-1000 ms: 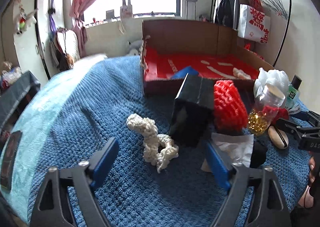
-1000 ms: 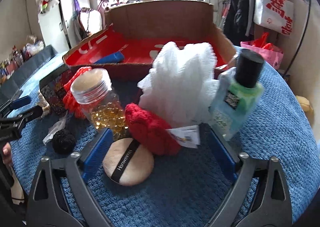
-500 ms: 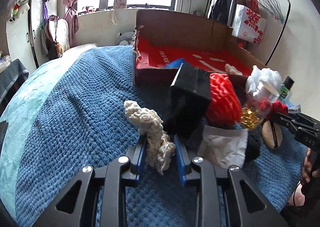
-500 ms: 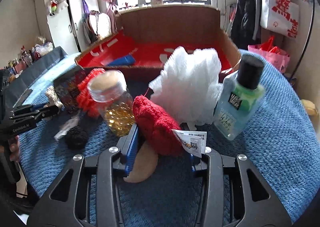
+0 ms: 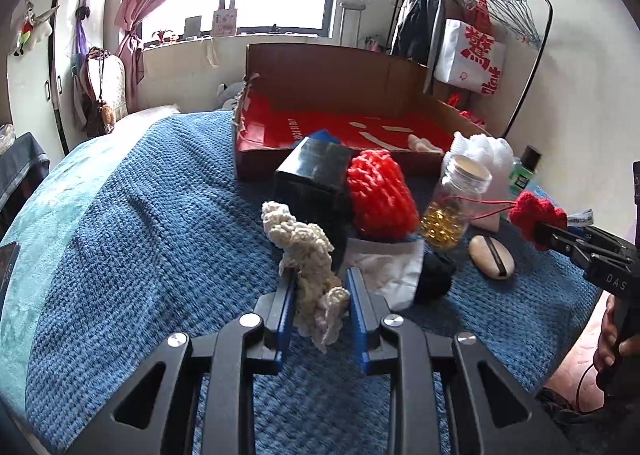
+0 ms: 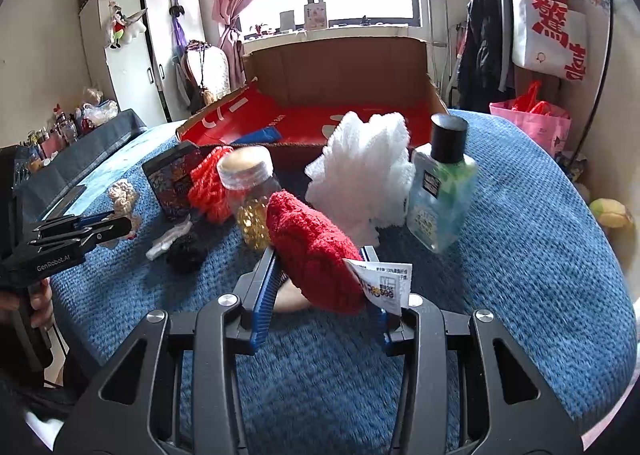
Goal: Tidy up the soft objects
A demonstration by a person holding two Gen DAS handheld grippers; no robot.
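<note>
My left gripper is shut on a cream crocheted piece and holds it just above the blue knitted blanket. My right gripper is shut on a red fluffy piece with a paper tag, lifted off the blanket; it also shows in the left wrist view. A red crocheted item, a white mesh pouf and a small black fuzzy ball lie on the blanket. An open cardboard box with a red floor stands behind them.
A black box, a glass jar of yellow beads, a green liquid bottle, a tan powder puff and a white cloth crowd the blanket. A clothes rack stands at the back right.
Both grippers closed from open, the left on the cream crocheted piece, the right on the red fluffy piece. Both pieces have since been lifted off the blanket.
</note>
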